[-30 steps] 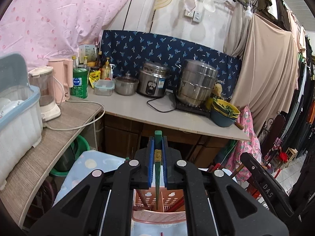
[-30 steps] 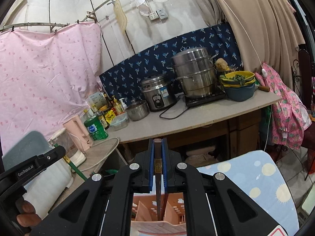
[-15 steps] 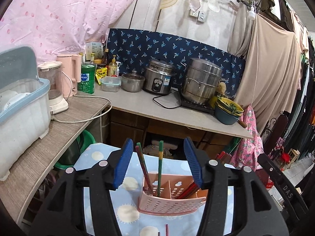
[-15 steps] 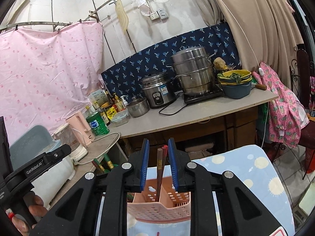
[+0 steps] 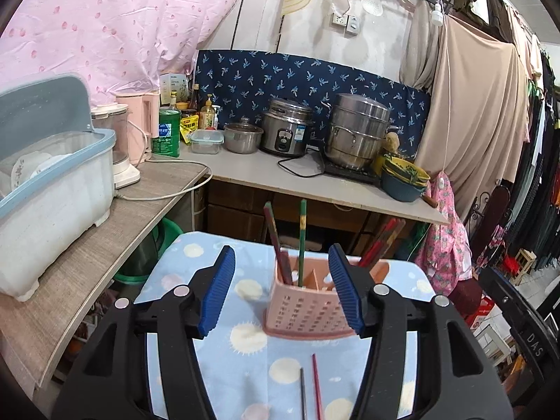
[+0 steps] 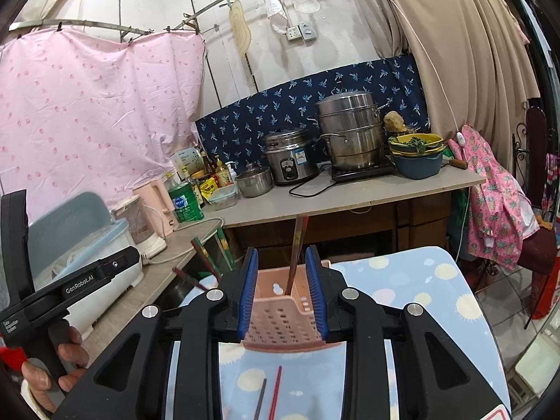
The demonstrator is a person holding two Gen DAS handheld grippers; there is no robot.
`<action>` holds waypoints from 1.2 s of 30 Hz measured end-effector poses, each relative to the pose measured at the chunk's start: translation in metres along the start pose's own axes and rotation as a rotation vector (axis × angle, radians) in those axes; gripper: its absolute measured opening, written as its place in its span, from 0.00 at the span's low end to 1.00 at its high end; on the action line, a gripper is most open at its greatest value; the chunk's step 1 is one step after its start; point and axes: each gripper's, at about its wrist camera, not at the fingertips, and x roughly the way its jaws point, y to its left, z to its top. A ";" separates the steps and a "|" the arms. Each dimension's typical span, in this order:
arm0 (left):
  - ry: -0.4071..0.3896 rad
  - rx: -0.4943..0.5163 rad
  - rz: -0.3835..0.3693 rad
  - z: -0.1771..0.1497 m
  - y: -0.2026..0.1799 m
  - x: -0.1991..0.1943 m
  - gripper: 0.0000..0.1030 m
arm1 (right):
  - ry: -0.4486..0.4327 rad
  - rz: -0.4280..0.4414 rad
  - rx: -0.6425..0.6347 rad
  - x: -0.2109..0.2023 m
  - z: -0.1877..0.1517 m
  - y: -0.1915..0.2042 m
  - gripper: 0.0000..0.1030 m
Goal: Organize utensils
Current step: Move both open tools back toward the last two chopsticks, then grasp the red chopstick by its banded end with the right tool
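**Observer:** What changed on your side just now?

**Operator:** A second ago both my grippers were clamped on a chopstick each, held over the pink holder point(image 5: 308, 301); since then both sets of jaws have been opening, and I've pulled both hands back; the left gripper point(image 5: 281, 292) now stands wide apart with nothing between its pads, the right gripper point(image 6: 282, 288) is parted less, and it too grips nothing

**Observer:** So where did the sticks end up?

**Operator:** Standing in the holder on the blue dotted cloth point(image 5: 210, 367); the green chopstick point(image 5: 301, 238) is upright in a left compartment beside a reddish one, and the brown chopstick point(image 6: 296, 255) I see from the right wrist leans in its own slot; more red ones lean out at the far end

**Observer:** Finished, then?

**Operator:** I'd say not; two loose chopsticks point(image 5: 309, 388) lie flat on the cloth just in front of the holder, between my jaws in both views; I judge those are next
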 end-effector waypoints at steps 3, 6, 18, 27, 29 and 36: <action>0.013 0.011 0.012 -0.015 0.004 -0.010 0.51 | 0.016 -0.008 -0.023 -0.012 -0.014 0.005 0.28; 0.029 0.010 0.015 -0.030 0.009 -0.020 0.51 | 0.031 -0.011 -0.041 -0.024 -0.029 0.008 0.28; 0.076 0.055 0.050 -0.085 0.014 -0.049 0.51 | 0.113 -0.015 -0.058 -0.055 -0.086 0.019 0.28; 0.176 0.055 0.080 -0.138 0.030 -0.052 0.51 | 0.250 -0.039 -0.069 -0.060 -0.150 0.020 0.29; 0.208 0.052 0.089 -0.151 0.035 -0.050 0.51 | 0.283 -0.040 -0.064 -0.060 -0.165 0.018 0.29; 0.278 0.047 0.099 -0.185 0.043 -0.048 0.51 | 0.369 -0.031 -0.064 -0.056 -0.208 0.026 0.29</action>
